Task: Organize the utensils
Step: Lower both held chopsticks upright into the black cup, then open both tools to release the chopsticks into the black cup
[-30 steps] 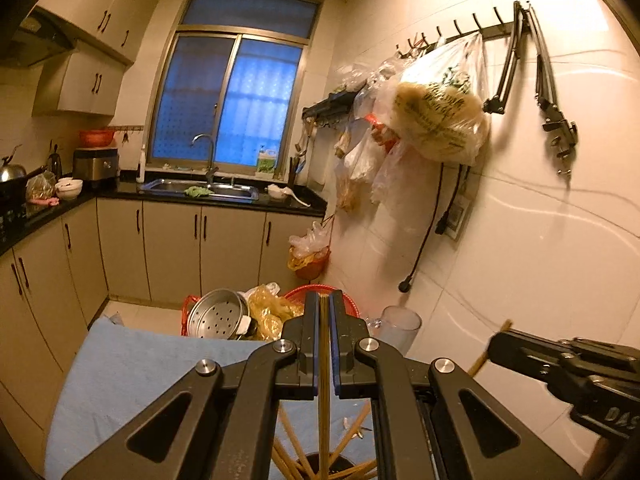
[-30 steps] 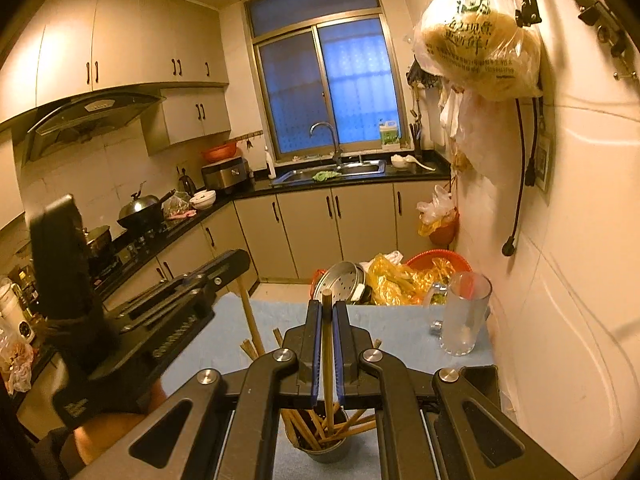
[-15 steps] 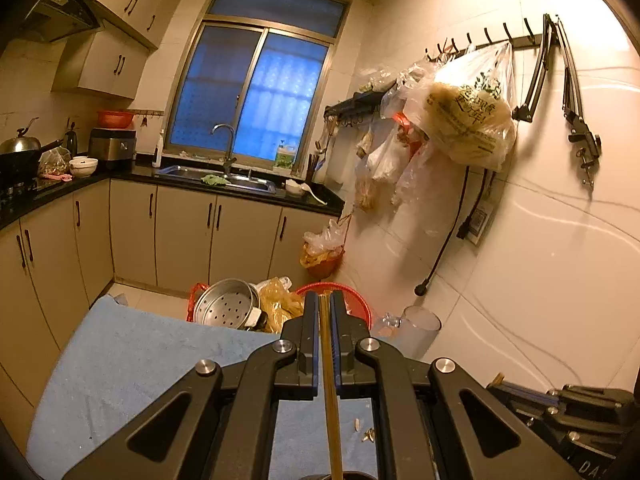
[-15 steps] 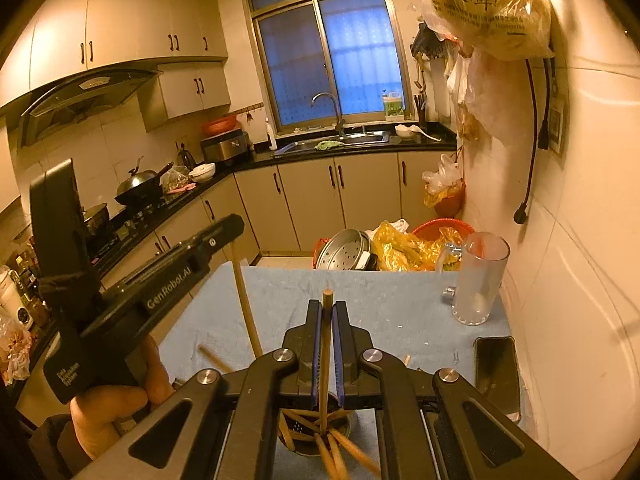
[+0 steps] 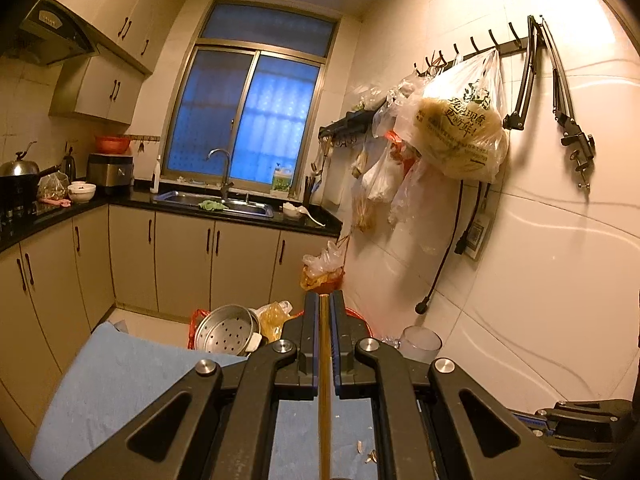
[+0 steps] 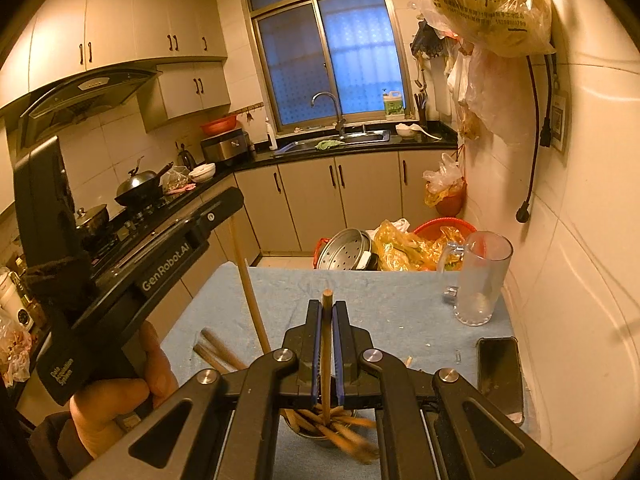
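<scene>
**Both grippers pinch a chopstick above the cup**

The left gripper (image 5: 324,320) has its jaws closed down on a single chopstick (image 5: 325,392) — the stick runs straight between the two fingers and down out of the bottom of the left wrist view. From the right wrist view the same stick (image 6: 249,288) slants down from that gripper (image 6: 230,216), which a bare hand (image 6: 120,384) holds above the left side of the blue cloth (image 6: 372,300).

The right gripper (image 6: 327,332) is likewise clamped on a second chopstick (image 6: 327,344), held upright, its top poking just above the fingers and its lower end reaching into a metal cup (image 6: 320,434) that stands on the surface and already holds a bundle of chopsticks (image 6: 344,428). A few more sticks (image 6: 218,352) lie on the cloth to the left — blurred. A glass mug (image 6: 480,280) stands near the wall, and a phone (image 6: 502,376) lies flat just in front of it.
</scene>
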`<state>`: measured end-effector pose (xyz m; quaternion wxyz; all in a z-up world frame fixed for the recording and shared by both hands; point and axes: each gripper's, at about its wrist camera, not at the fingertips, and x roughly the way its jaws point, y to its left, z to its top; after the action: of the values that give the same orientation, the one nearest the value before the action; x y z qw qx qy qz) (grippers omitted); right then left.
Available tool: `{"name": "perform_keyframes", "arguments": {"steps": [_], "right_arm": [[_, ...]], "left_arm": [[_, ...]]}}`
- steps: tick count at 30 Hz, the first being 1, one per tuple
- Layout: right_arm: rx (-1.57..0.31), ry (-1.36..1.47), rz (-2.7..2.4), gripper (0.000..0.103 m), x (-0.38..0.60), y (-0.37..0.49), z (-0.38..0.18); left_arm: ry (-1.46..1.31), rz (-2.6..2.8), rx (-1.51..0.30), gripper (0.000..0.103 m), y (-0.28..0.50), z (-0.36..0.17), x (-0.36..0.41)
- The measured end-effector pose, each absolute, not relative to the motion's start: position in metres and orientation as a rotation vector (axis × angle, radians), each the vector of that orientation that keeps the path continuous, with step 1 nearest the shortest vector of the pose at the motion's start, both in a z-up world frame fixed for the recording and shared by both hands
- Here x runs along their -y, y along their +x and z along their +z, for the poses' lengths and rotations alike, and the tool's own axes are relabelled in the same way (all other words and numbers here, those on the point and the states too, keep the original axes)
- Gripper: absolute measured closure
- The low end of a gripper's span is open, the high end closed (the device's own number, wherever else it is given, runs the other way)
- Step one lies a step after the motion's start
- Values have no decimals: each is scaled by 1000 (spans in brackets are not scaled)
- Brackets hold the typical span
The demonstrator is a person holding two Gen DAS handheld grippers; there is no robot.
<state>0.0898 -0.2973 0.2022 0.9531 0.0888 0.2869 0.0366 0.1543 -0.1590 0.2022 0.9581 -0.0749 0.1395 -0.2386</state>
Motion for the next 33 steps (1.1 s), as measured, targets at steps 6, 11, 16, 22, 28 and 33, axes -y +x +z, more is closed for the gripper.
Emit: {"name": "perform_keyframes", "arguments": {"steps": [6, 11, 16, 22, 28, 33], "right_arm": [[-588, 179, 74, 97, 299, 92, 200], [-597, 183, 76, 97, 300, 94, 194], [-615, 192, 79, 97, 300, 98, 182], [-638, 203, 79, 97, 299, 98, 167], [-642, 195, 64, 97, 297, 96, 158], [-646, 213, 67, 93, 298, 92, 158]], "left_arm": [[-151, -478, -285, 98, 161, 195, 164], [-119, -479, -305, 98, 159, 185, 169], [-51, -475, -316, 97, 147, 173, 173], [-21, -481, -390, 96, 142, 154, 168], [12, -481, -444, 96, 135, 137, 166], [21, -472, -443, 95, 130, 136, 165]]}}
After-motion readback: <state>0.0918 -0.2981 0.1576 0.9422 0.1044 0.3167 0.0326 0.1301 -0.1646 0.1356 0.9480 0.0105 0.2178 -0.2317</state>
